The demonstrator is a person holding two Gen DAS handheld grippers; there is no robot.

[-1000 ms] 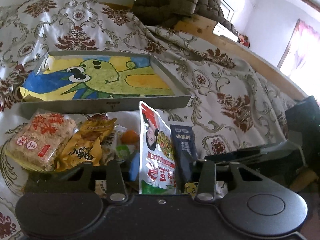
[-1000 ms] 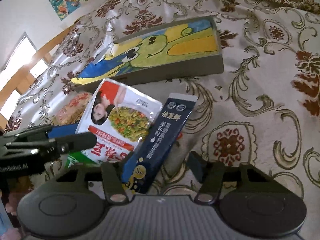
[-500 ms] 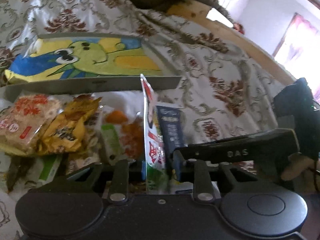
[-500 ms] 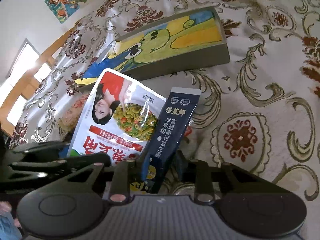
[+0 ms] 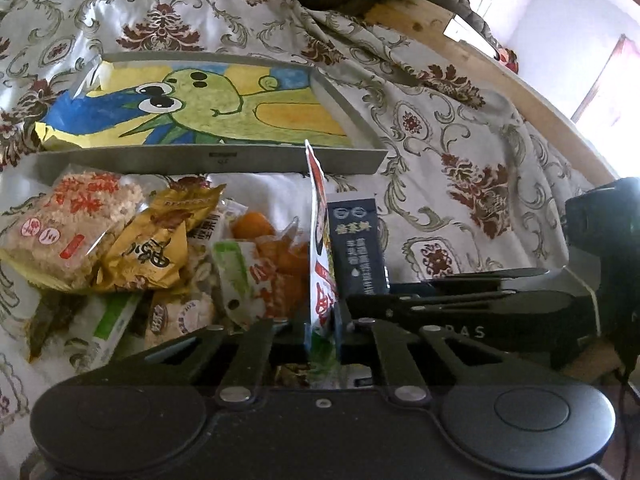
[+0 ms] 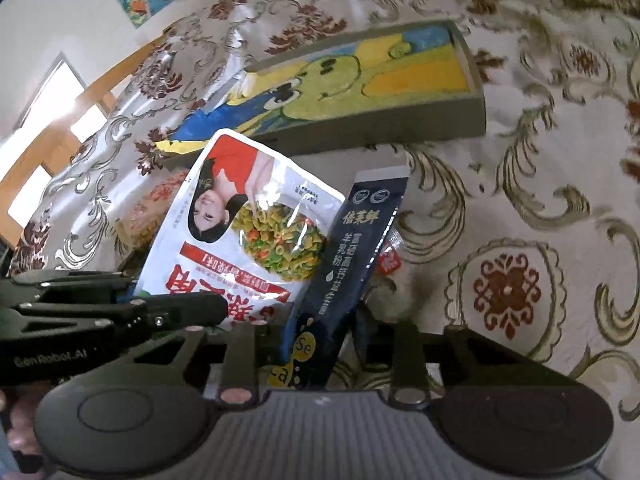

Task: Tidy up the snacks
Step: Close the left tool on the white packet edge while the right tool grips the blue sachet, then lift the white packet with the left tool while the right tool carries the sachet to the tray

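Observation:
My left gripper (image 5: pixel 322 330) is shut on the bottom edge of a white-and-red snack pouch (image 5: pixel 319 240), held upright and edge-on; the pouch's printed face shows in the right wrist view (image 6: pixel 244 232). My right gripper (image 6: pixel 320 340) is shut on a dark navy stick sachet (image 6: pixel 352 264), which also shows beside the pouch in the left wrist view (image 5: pixel 354 248). A grey tray (image 5: pixel 212 158) lined with a green cartoon drawing lies just beyond both on the bedspread; it also shows in the right wrist view (image 6: pixel 476 92).
A pile of snacks lies left of the pouch: a rice cracker pack (image 5: pixel 68 224), a yellow packet (image 5: pixel 156 244), orange pieces (image 5: pixel 276 256) and green-white packs (image 5: pixel 108 320). A small red-label sachet (image 6: pixel 389 260) lies under the navy stick. A wooden bed rail (image 5: pixel 480 56) runs behind.
Both grippers closed, the left on the pouch and the right on the navy sachet. The pouch now stands upright and edge-on to the left camera, raised slightly.

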